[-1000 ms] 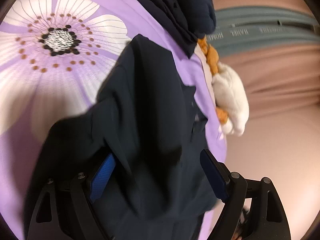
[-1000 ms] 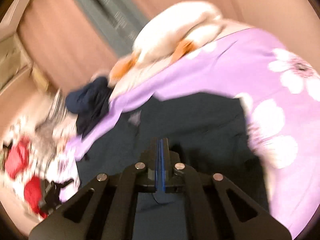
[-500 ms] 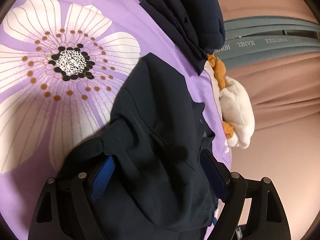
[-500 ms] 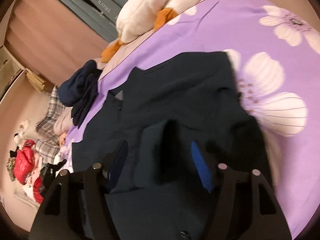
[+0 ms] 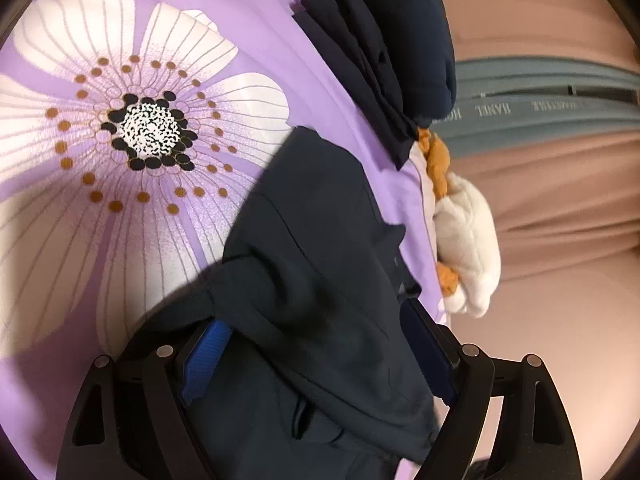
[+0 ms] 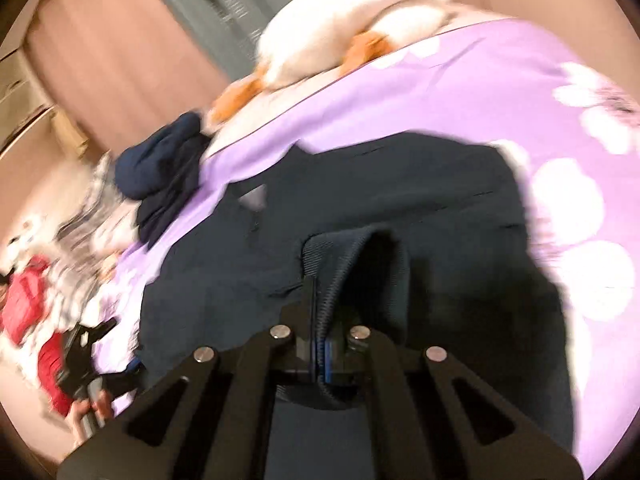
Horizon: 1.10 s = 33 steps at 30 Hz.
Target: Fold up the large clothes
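A ribbed cuff (image 6: 352, 264) of the dark garment (image 5: 320, 280) is pinched in the shut right gripper (image 6: 322, 320); the left gripper (image 5: 316, 356) is held wide over loose cloth, nothing clamped. A sleeve fold seems under way, and the cuff is probably to be carried across next.

We see pinkish-brown curtains (image 5: 560, 200) filling the right of the left wrist view, crossed by a grey-green lettered band (image 5: 540, 104); a purple bedspread (image 5: 280, 32) with white flowers covers the bed.
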{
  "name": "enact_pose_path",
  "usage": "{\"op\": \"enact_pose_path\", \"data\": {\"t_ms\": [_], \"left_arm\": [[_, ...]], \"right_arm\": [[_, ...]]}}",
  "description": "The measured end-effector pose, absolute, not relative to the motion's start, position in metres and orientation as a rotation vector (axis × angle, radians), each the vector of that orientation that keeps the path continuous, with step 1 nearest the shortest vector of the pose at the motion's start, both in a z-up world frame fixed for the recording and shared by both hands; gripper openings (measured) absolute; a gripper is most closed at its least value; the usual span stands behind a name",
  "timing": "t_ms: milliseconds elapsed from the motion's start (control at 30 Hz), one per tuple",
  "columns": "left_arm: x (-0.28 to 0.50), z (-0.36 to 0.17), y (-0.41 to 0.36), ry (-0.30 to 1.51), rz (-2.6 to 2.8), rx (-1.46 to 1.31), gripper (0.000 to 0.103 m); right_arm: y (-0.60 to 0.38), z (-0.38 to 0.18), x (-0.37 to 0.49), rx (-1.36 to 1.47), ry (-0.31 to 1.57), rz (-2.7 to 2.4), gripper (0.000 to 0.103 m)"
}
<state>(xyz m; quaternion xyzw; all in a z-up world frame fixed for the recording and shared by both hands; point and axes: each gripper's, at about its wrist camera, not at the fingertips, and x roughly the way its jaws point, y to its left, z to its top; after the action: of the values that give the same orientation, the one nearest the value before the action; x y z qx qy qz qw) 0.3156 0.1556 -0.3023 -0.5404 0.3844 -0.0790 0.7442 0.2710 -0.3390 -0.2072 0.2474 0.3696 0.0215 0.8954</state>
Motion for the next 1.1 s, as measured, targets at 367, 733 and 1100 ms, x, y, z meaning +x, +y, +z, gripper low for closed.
{"op": "enact_pose_path", "data": {"t_ms": [367, 733, 1100], "left_arm": [[0.316, -0.288, 0.152, 0.958, -0.158, -0.934, 0.084], [0.305, -0.235, 0.100, 0.958, -0.202, -0.360, 0.084], [0.300, -0.260, -0.002, 1.020, -0.388, -0.040, 0.084]], "right_arm": [[-0.354, -0.262, 0.278, 0.544, 0.951, -0.022, 0.023], [-0.302, -0.198, 0.275, 0.226, 0.847, 0.084, 0.035], [-0.188, -0.251, 0.300, -0.016, 1.020, 0.333, 0.019]]}}
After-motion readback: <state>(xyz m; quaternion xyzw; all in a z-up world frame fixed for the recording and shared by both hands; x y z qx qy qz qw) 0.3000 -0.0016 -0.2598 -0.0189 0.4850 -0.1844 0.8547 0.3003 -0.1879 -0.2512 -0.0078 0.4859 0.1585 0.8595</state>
